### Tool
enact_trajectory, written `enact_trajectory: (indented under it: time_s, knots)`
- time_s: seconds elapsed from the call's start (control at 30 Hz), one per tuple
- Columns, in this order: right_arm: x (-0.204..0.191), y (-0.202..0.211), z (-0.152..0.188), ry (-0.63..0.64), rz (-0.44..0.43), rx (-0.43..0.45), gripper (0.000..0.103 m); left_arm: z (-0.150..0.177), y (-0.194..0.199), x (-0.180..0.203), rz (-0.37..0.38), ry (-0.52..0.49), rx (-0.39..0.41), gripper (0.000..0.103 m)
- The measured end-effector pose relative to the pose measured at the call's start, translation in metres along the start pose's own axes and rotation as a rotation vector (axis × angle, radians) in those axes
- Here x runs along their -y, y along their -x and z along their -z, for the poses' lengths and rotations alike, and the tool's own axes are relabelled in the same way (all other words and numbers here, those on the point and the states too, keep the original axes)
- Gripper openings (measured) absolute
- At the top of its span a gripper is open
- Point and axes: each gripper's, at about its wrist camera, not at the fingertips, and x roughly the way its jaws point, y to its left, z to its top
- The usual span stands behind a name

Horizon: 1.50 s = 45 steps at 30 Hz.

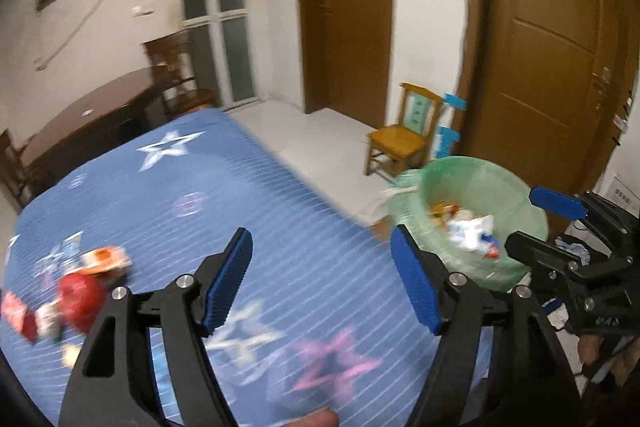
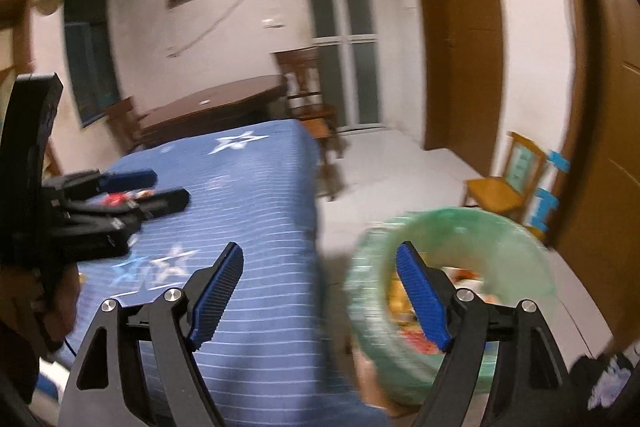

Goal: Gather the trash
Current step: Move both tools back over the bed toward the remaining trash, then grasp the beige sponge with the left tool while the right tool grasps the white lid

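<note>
The task looked partly done. The round bin lined with a translucent green plastic bag (image 1: 476, 187) stood on the pale floor just beside the near corner of the table covered in a blue striped cloth printed with stars (image 1: 248, 187), and it already held a heap of crumpled white, orange and red wrappers (image 1: 472, 231). A cluster of red, white and orange packets and wrappers (image 1: 76, 291) lay uncollected on the cloth near the table's left edge, well apart from the bin. The left gripper (image 1: 322, 281) hung over the cloth with its blue-padded jaws spread wide and nothing between them. The right gripper (image 2: 320, 299) sat by the bin's rim, jaws likewise wide and empty. The remaining work, as I judged it, was fetching that cluster and dropping it in the bin.
</note>
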Motion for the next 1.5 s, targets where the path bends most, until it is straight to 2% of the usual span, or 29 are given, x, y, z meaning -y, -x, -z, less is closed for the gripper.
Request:
enact_trajectory:
  time_s: [0.17, 0.23, 0.33, 0.43, 0.63, 0.77, 1.03, 1.07, 1.2, 1.3, 1.33, 1.4, 1.5]
  knots:
    - [-0.063, -0.023, 0.002, 0.069, -0.095, -0.043, 0.079, 0.025, 0.047, -0.1, -0.098, 0.106, -0.016, 0.077]
    - [-0.088, -0.032, 0.002, 0.096, -0.124, -0.063, 0.079, 0.041, 0.059, -0.145, -0.171, 0.137, -0.053, 0.078]
    - [-0.127, -0.05, 0.004, 0.139, -0.171, -0.096, 0.079, 0.065, 0.064, -0.2, -0.231, 0.208, -0.116, 0.079]
    - [-0.167, -0.072, 0.005, 0.182, -0.222, -0.135, 0.079, 0.085, 0.053, -0.231, -0.23, 0.268, -0.175, 0.079]
    - [-0.235, -0.112, 0.007, 0.256, -0.305, -0.205, 0.079, 0.108, 0.019, -0.241, -0.143, 0.252, -0.281, 0.079]
    - [-0.269, -0.132, 0.004, 0.28, -0.337, -0.235, 0.079, 0.117, 0.006, -0.252, -0.132, 0.245, -0.318, 0.079]
    - [-0.299, -0.166, 0.003, 0.316, -0.368, -0.303, 0.079, 0.122, -0.012, -0.255, -0.12, 0.22, -0.349, 0.078]
    - [-0.303, -0.171, 0.003, 0.32, -0.371, -0.311, 0.079, 0.123, -0.013, -0.255, -0.12, 0.217, -0.347, 0.073]
    - [-0.321, -0.189, 0.005, 0.344, -0.377, -0.338, 0.079, 0.127, -0.015, -0.261, -0.083, 0.239, -0.335, 0.067]
    - [-0.332, -0.205, 0.006, 0.357, -0.372, -0.357, 0.077, 0.128, -0.013, -0.264, -0.056, 0.255, -0.309, 0.055]
    - [-0.335, -0.208, 0.005, 0.361, -0.37, -0.361, 0.076, 0.128, -0.01, -0.266, -0.063, 0.261, -0.295, 0.048]
    - [-0.34, -0.216, 0.005, 0.371, -0.362, -0.366, 0.073, 0.13, -0.007, -0.268, -0.094, 0.267, -0.284, 0.048]
    - [-0.346, -0.228, 0.003, 0.386, -0.343, -0.376, 0.071, 0.133, -0.007, -0.273, -0.079, 0.276, -0.276, 0.048]
